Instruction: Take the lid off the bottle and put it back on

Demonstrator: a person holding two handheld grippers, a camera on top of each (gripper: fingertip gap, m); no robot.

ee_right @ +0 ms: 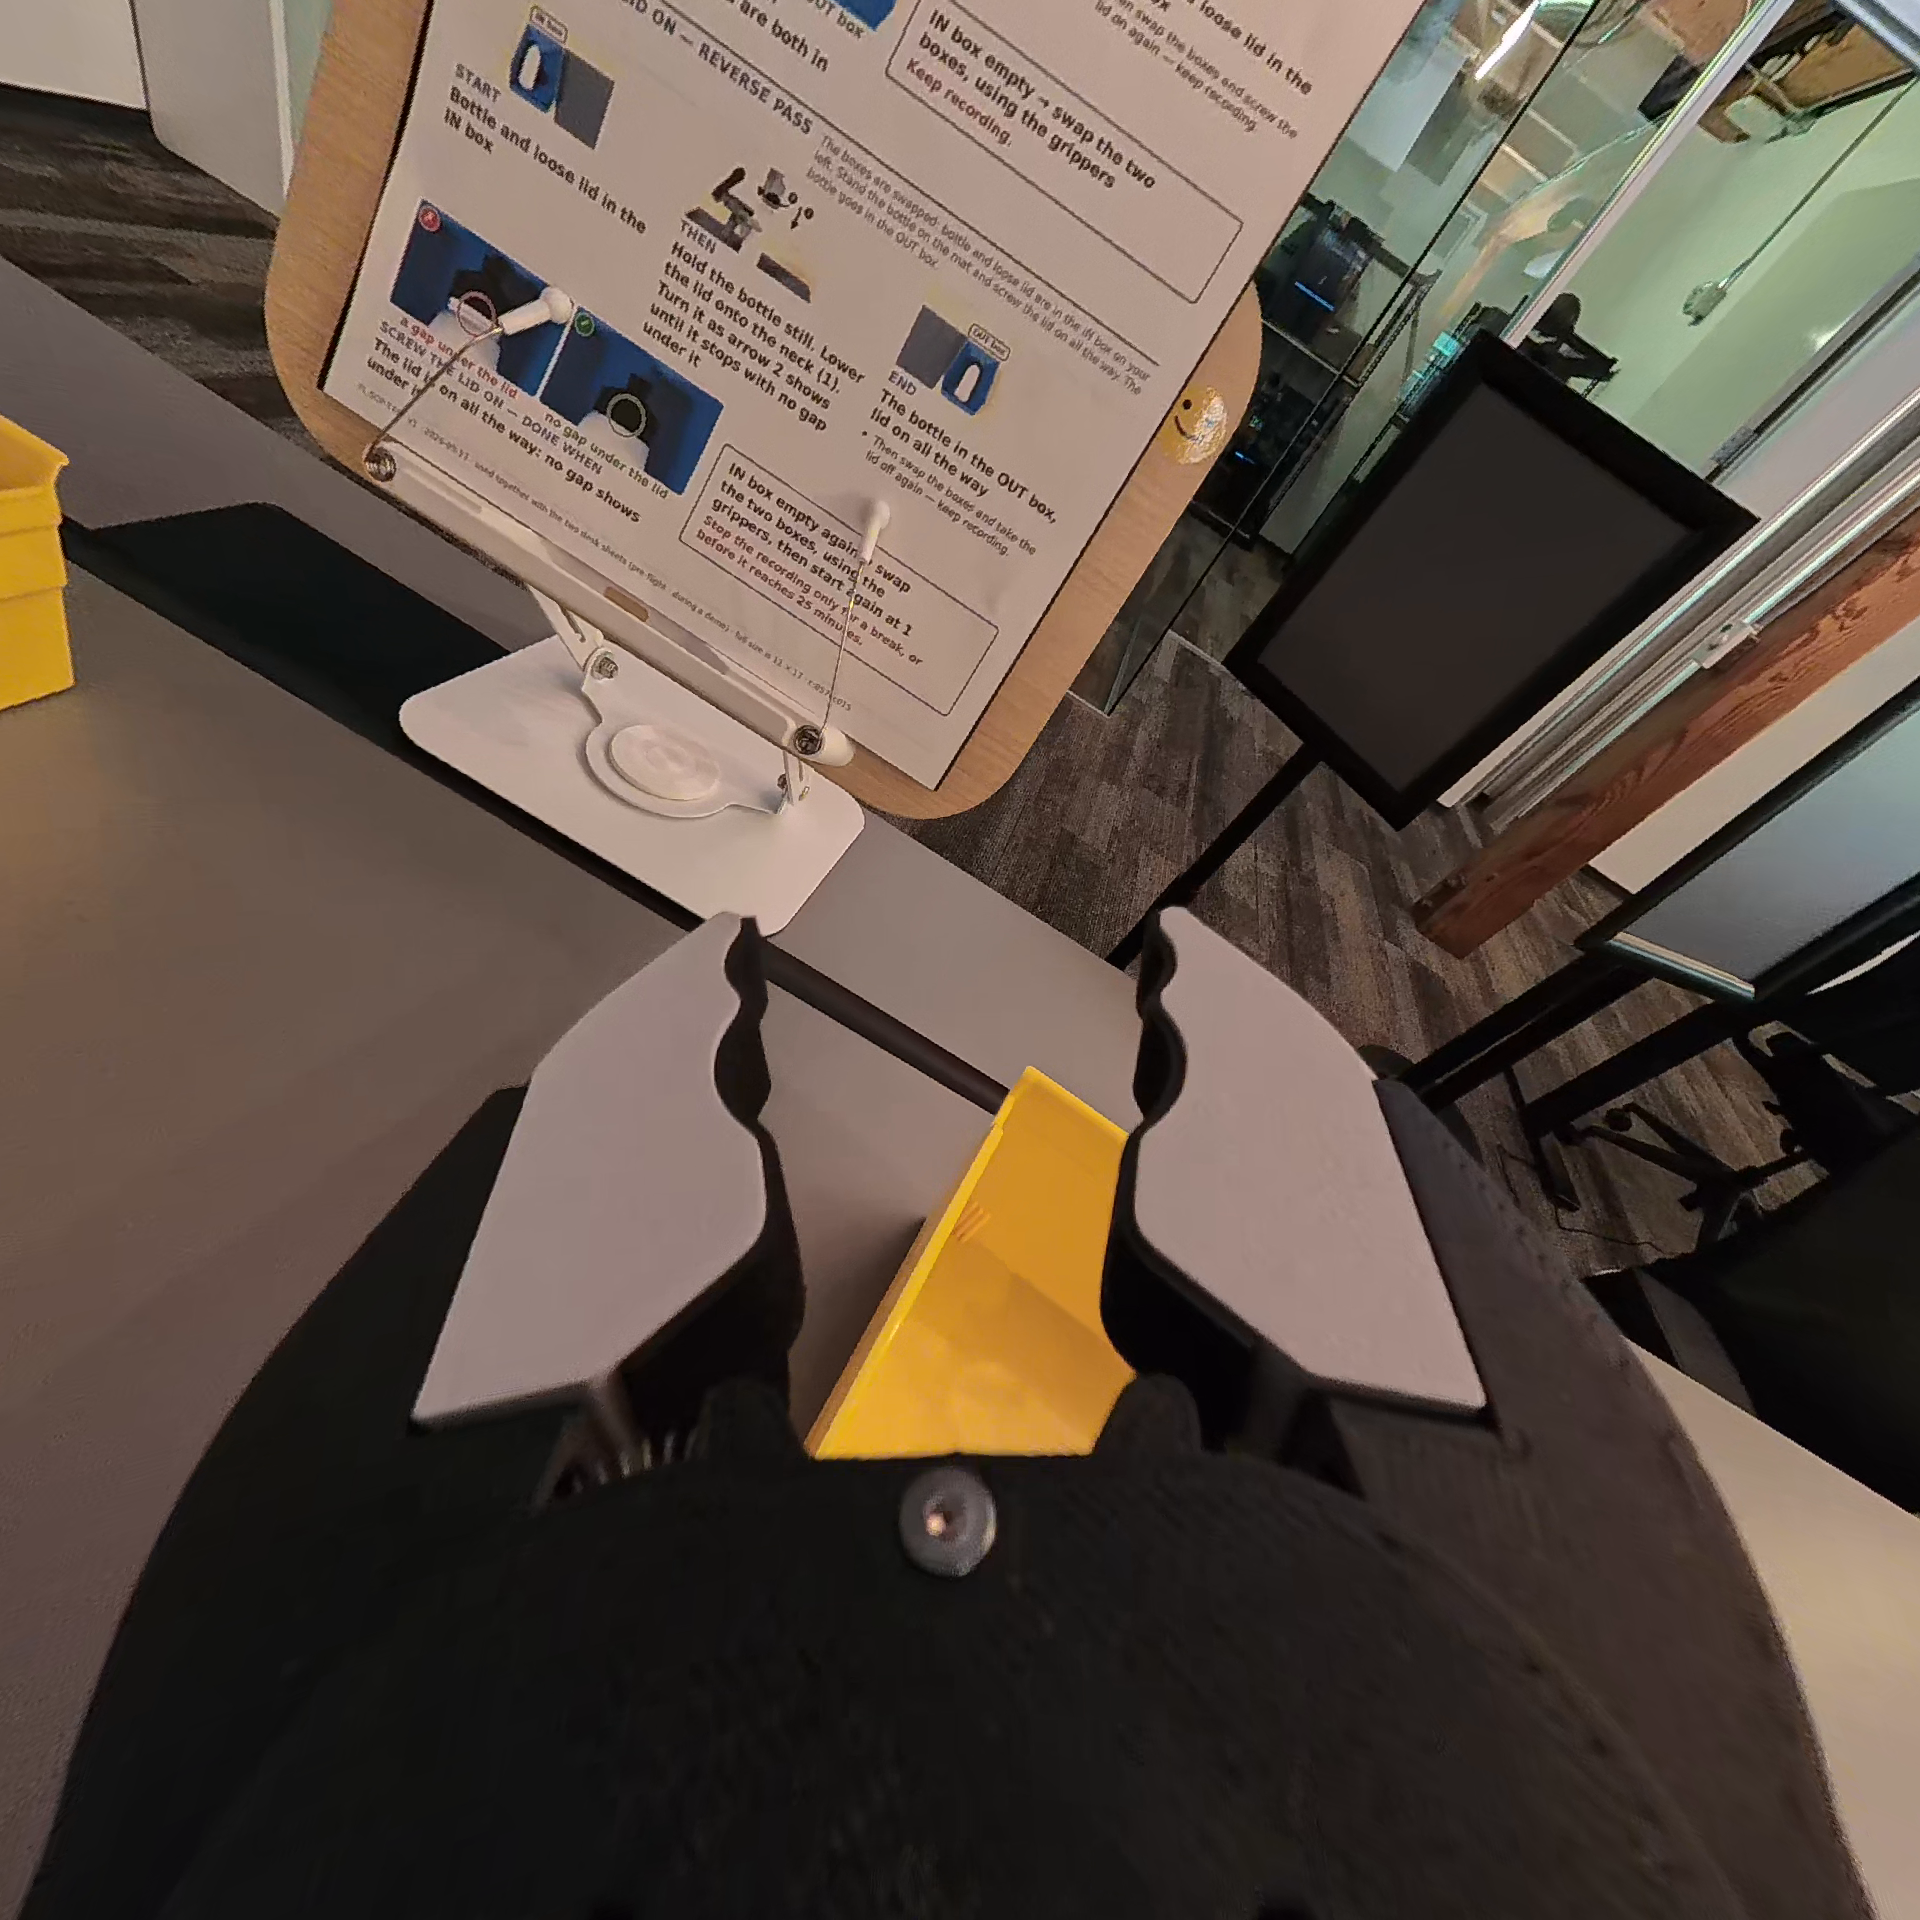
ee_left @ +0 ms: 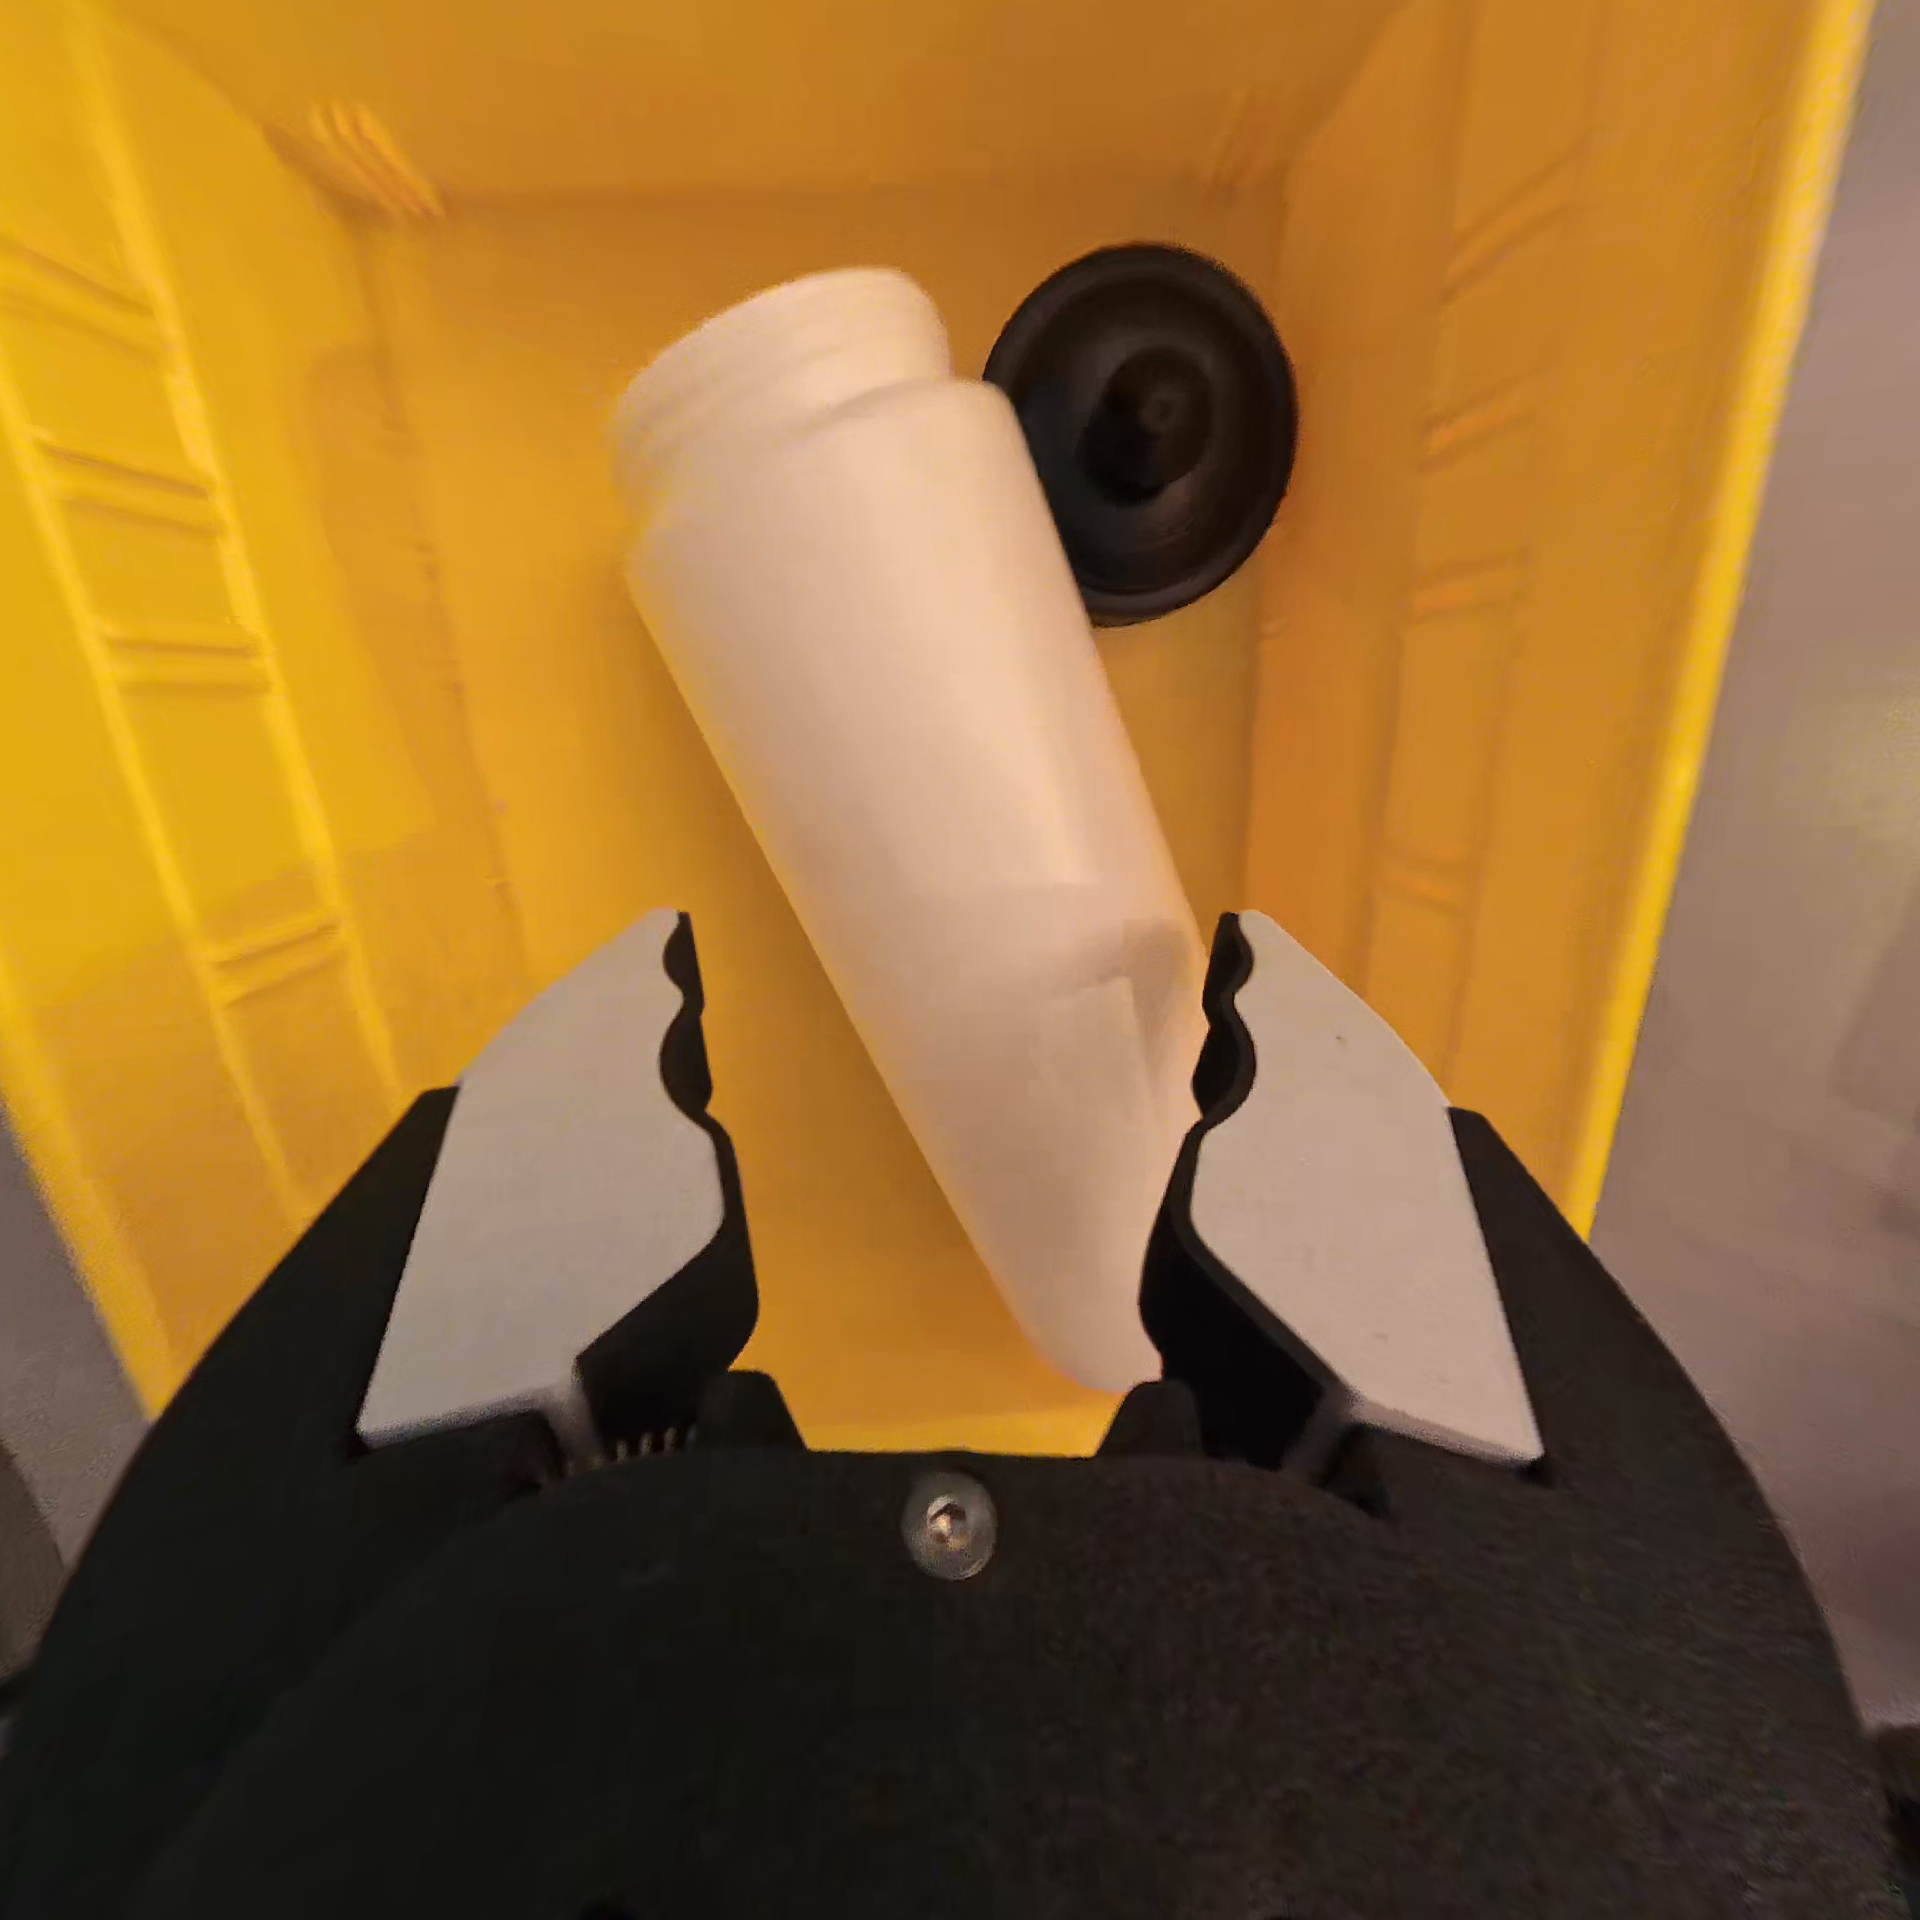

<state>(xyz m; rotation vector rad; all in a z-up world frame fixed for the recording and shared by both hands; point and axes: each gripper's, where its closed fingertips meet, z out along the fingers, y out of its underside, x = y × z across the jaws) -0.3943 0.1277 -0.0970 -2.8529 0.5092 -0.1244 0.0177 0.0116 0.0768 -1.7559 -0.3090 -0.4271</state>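
Note:
In the left wrist view a white bottle (ee_left: pixel 894 727) without its lid lies tilted inside a yellow box (ee_left: pixel 312 623), threaded neck pointing away. The black lid (ee_left: pixel 1153 436) lies loose on the box floor, next to the neck on the right. My left gripper (ee_left: pixel 951 935) is open over the box; the bottle's base end sits between the fingers, close to the right finger (ee_left: pixel 1340 1195), and I cannot tell if it touches. My right gripper (ee_right: pixel 940 935) is open and empty above the grey table (ee_right: pixel 260 1039), over the corner of a yellow box (ee_right: pixel 997 1268).
A white stand (ee_right: pixel 644 790) holding a printed instruction sheet (ee_right: pixel 790 312) sits at the table's far edge. Stacked yellow boxes (ee_right: pixel 31 561) are at the far left. Off the table to the right stand a dark screen (ee_right: pixel 1475 582) and glass walls.

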